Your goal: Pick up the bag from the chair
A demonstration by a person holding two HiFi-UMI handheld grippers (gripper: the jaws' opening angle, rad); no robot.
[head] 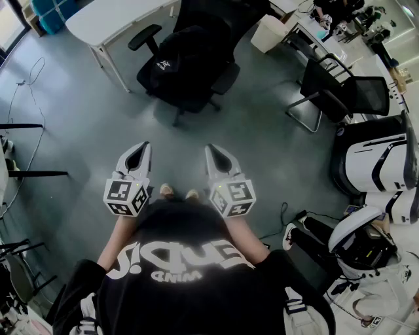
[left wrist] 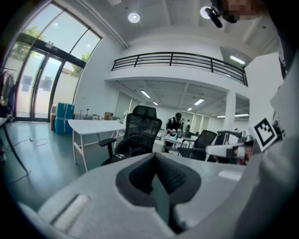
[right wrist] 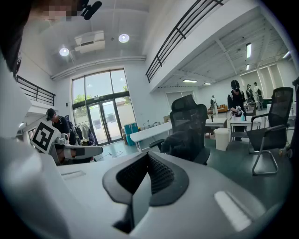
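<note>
Bag (head: pixel 171 62), black and soft-sided with a small white logo on its front, slumps on the seat of a black office chair (head: pixel 226 77) and leans against the mesh backrest, filling most of the seat. The chair stands on a grey-green floor (head: pixel 78 124) just beside a white table surface (head: pixel 111 18), well ahead of the person. From the left gripper view the bag (left wrist: pixel 122 150) sits straight ahead, beyond the tips of the tongs; from the right gripper view it (right wrist: pixel 180 139) sits ahead and slightly to the right. Seen from the head, the left gripper (head: pixel 137 152) and the right gripper (head: pixel 216 154) are held side by side at waist height, apart from each other, both pointing forward toward the chair, with their marker cubes nearest the body. The tongs of each are closed together with nothing between them, and both are well short of the bag. The person's bare forearms reach out from a black shirt, with both feet visible on the floor between the grippers.
</note>
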